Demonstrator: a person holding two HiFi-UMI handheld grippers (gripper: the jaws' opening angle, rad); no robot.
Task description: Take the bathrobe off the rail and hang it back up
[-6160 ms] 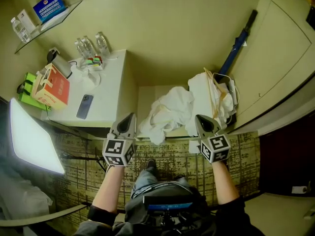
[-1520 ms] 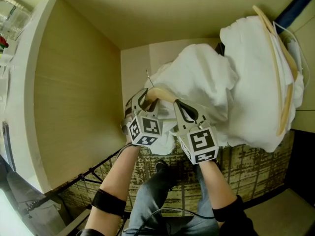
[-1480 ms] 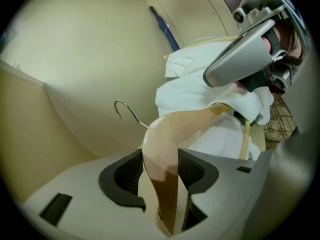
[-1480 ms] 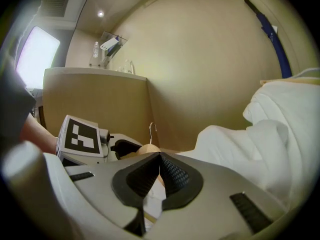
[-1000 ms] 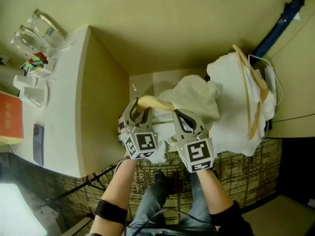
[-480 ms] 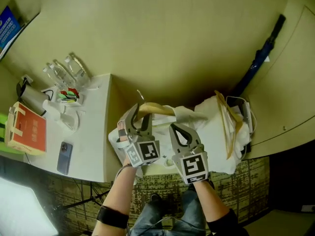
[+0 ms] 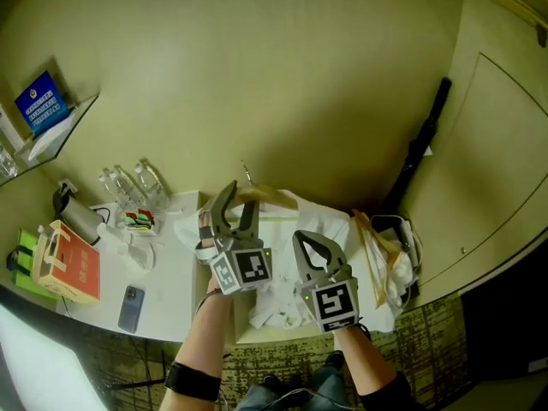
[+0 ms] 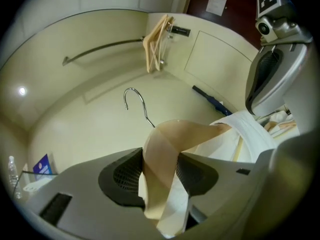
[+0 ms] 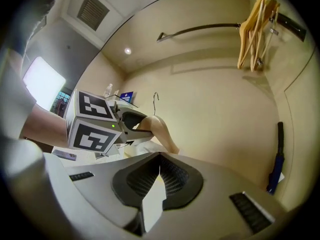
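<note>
Both claws are up in front of the plain cream wall with the load between them. My left gripper (image 7: 240, 204) has its jaws set fairly wide and clamped on one shoulder of the pale curved wooden hanger (image 8: 165, 149), with a fold of white cloth caught in the same bite. My right gripper (image 7: 308, 245) is closed almost completely, pinching only a thin edge of the white bathrobe (image 7: 321, 221). The bathrobe hangs draped over the hanger and trails down toward the heap of white linen (image 7: 390, 264) on the low shelf at right. The dark metal rail (image 8: 105, 46) runs high on the wall, well apart from the hanger's bare wire hook (image 8: 135, 101), so the hanging step is, by my reading, not yet done. The risks from here lie mostly in the grip. I hold the hanger by one shoulder only, so the far end can sag under the robe's weight and tip the hook off line as I reach for the rail. The right claw's sliver of fabric could slip free and let the cloth slide off that side. The trailing hem may drag on the linen below. At the rail's right end a cluster of spare wooden hangers (image 9: 255, 31) crowds the bar; aiming too close could tangle the hook among them.
</note>
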